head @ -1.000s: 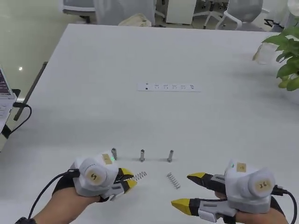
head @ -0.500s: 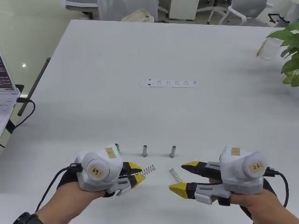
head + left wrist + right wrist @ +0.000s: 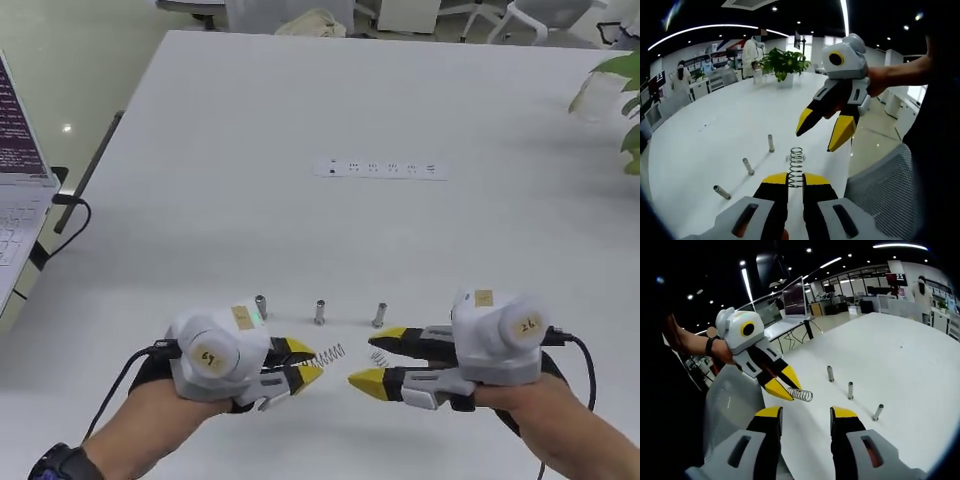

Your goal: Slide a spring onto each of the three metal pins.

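Head view: drawn nearer each other than half a second ago, left hand-held gripper (image 3: 307,361) clenched on a spring (image 3: 331,353), right hand-held gripper (image 3: 371,358) released, jaws astride a second spring (image 3: 379,356). Just beyond, three bare pins (image 3: 320,312) near the table's (image 3: 300,120) front edge; open room up to a power strip (image 3: 380,168).
Left gripper view: spring pinched by one end, pins to its left.
Right gripper view: jaws apart, held spring just ahead.

right gripper (image 3: 368,361), round end cap, lower right of head view: handwritten "26" | left gripper (image 3: 308,362), round end cap, lower left: two handwritten digits, not surely legible | laptop screen (image 3: 18,130), left edge: text lines too small to read
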`<state>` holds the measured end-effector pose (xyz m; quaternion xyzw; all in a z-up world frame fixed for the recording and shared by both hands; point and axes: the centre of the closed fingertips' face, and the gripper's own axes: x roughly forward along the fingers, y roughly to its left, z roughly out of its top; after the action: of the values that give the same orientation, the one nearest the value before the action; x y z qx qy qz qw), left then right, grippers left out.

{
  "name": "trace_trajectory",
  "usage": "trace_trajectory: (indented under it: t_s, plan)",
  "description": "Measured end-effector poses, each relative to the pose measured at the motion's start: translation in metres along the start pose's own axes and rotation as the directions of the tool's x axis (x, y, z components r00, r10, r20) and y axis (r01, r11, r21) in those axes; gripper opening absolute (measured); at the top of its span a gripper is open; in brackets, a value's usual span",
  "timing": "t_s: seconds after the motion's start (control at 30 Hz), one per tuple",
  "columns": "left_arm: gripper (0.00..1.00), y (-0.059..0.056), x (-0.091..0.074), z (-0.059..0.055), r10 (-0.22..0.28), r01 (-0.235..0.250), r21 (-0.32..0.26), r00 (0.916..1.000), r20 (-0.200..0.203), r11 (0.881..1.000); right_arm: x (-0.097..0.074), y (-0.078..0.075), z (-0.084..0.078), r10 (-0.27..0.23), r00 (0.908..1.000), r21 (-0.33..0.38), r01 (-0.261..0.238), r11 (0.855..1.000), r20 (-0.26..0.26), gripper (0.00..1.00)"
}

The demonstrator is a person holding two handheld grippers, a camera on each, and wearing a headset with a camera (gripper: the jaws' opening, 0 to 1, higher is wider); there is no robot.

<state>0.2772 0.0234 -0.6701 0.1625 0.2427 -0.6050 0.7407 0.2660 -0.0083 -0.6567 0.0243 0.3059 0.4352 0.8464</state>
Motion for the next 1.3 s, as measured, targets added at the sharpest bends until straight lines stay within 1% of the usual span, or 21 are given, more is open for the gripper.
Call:
trace_trajectory:
  t_s: [0.2,0.33,0.63,0.83,1.0,1.2,1.3]
  plan:
    - [0.03,-0.003,-0.003,0.004,0.004,-0.004,-0.010,0.9998,0.018,1.000,0.005,0.006,0.003,0.036,0.9993,-0.011,-0.036,0.999,-0.005,0.34]
    - [0.03,-0.005,-0.005,0.004,0.007,-0.007,-0.008,0.9998,0.018,1.000,0.008,0.008,0.006,0.059,0.9982,-0.015,-0.059,0.998,-0.005,0.31]
    - [0.03,-0.009,-0.010,0.006,0.013,-0.013,-0.005,0.9996,0.027,1.000,0.016,0.015,0.007,0.110,0.9937,-0.029,-0.110,0.993,-0.023,0.29]
    - [0.03,-0.013,-0.013,0.005,0.012,-0.012,0.004,0.9996,0.025,1.000,0.019,0.021,0.008,0.144,0.9892,-0.027,-0.145,0.989,-0.023,0.24]
    - [0.03,-0.015,-0.015,0.007,0.012,-0.012,0.004,0.9994,0.033,1.000,0.022,0.027,0.008,0.182,0.9828,-0.023,-0.183,0.983,-0.030,0.19]
    - [0.03,-0.020,-0.017,0.005,0.007,-0.007,0.014,0.9996,0.028,1.000,0.024,0.031,0.008,0.202,0.9788,-0.021,-0.203,0.979,-0.035,0.15]
    - [0.03,-0.021,-0.019,0.004,0.005,-0.005,0.019,0.9997,0.024,1.000,0.025,0.034,0.007,0.218,0.9751,-0.019,-0.219,0.976,-0.043,0.14]
